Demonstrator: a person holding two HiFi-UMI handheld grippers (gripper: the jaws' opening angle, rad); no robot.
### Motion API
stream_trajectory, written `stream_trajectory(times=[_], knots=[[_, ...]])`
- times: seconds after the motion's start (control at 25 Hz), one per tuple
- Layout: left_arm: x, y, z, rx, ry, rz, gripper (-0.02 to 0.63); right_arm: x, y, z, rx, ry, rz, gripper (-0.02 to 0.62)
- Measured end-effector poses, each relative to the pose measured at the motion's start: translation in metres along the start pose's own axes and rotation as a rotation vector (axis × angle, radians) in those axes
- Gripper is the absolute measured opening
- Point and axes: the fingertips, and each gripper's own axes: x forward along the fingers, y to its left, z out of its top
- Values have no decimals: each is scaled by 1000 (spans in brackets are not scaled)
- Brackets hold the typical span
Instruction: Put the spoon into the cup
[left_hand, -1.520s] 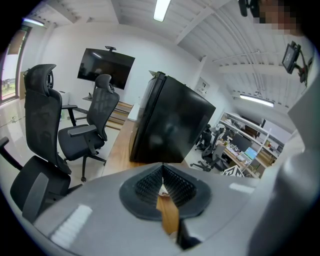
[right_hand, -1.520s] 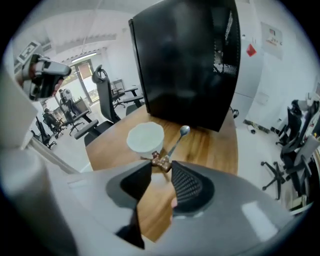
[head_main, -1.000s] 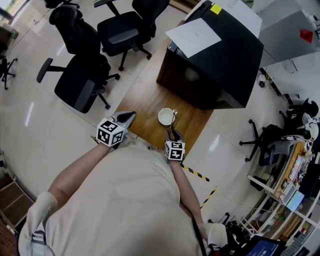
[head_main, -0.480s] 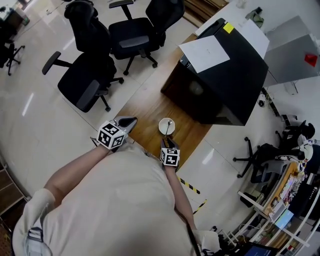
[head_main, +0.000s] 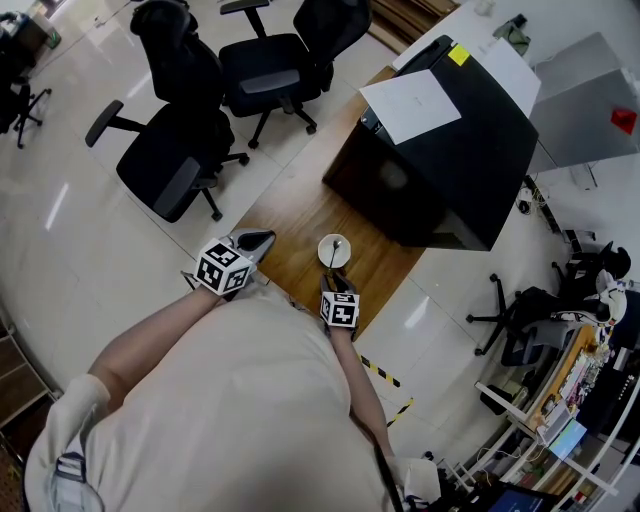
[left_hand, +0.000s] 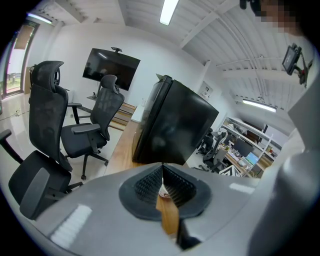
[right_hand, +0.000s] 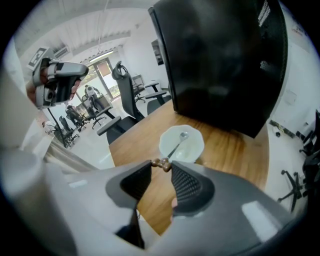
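Head camera looks steeply down on the table (head_main: 297, 216); both gripper cameras ride low, facing the cup (head_main: 334, 251) and black cabinet (head_main: 450, 150).

Bright even light, floor (head_main: 55, 205) glare, fisheye edges

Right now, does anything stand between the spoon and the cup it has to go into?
Nothing visible does. The thin silver spoon already rests with its bowl inside the round white cup, its bronze handle end gripped in the right tongs. The big black box stands behind the cup, clear of the path.
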Motion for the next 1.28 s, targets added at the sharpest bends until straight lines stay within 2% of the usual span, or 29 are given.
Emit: stream_trajectory(times=[1.28], knots=[[-4,10,7,5,-6,16,0,15,-4,1,33,18,1,127]])
